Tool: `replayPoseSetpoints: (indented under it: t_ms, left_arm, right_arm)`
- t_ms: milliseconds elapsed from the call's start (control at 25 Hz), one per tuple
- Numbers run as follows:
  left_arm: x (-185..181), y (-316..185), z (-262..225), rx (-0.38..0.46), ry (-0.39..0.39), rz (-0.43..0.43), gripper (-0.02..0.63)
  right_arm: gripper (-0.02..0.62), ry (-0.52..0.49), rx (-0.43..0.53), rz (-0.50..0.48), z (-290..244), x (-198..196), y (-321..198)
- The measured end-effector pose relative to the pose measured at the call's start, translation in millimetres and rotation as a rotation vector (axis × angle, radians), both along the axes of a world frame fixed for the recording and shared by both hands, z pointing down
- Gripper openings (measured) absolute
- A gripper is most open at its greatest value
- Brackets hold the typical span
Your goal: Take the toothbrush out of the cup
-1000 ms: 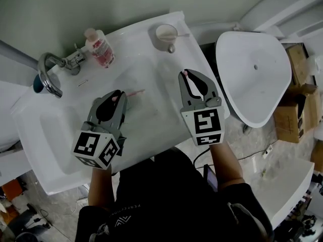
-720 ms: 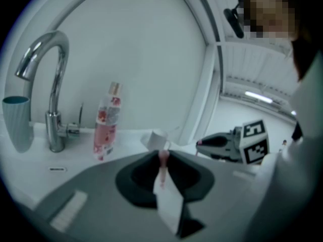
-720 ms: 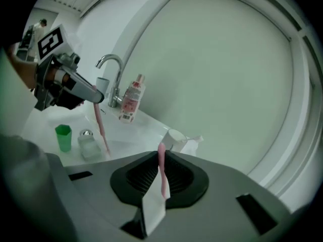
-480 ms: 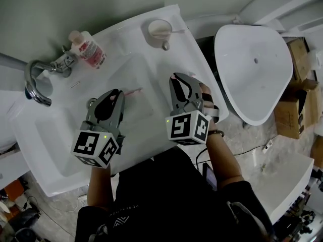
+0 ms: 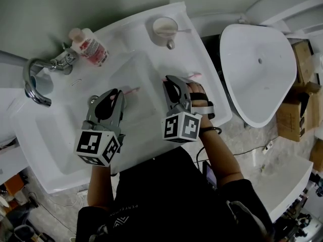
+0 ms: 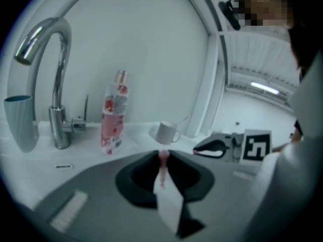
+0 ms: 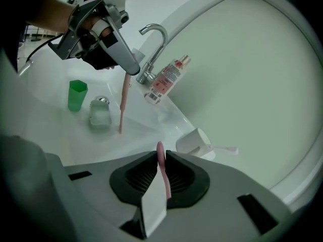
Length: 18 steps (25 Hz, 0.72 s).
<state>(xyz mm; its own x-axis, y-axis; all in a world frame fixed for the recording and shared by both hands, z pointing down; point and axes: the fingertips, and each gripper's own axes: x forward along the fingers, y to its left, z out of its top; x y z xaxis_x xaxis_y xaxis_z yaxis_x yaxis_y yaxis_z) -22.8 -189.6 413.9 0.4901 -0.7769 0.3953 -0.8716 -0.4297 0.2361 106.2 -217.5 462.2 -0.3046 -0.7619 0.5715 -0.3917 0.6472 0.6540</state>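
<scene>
A white cup (image 5: 165,28) stands at the far right corner of the sink top with a white toothbrush (image 5: 182,31) leaning out of it. My left gripper (image 5: 115,96) hangs over the basin, shut on a pink toothbrush (image 5: 132,91) that points down in the right gripper view (image 7: 122,102). My right gripper (image 5: 170,80) is at the basin's right rim with a second pink toothbrush (image 5: 194,75) between its pads. Its jaws are opening, and the pads still touch the handle (image 7: 161,158). Both grippers are well short of the cup (image 7: 194,141).
A chrome faucet (image 5: 38,77) and a pink bottle (image 5: 90,47) stand at the back of the white basin (image 5: 60,135). A green cup (image 7: 76,95) and a glass (image 7: 100,112) sit on the far rim. A toilet (image 5: 257,64) is to the right.
My right gripper has moved left, from the sink's right edge to the basin rim, with its pink toothbrush. The left gripper has stayed where it was.
</scene>
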Motion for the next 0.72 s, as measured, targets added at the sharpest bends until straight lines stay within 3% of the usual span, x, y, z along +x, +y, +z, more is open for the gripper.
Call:
replayPoseSetpoints:
  t_ms: [440,720]
  left_arm:
    - [-1,0,10,-0.021,-0.005,-0.005,0.055]
    - [0,0,14,-0.031,-0.008,0.0,0.055]
  right_arm:
    - [0.069,0.039,-0.114,-0.091,39,-12,13]
    - [0.08,-0.01,-0.182,-0.092,49,-15,17]
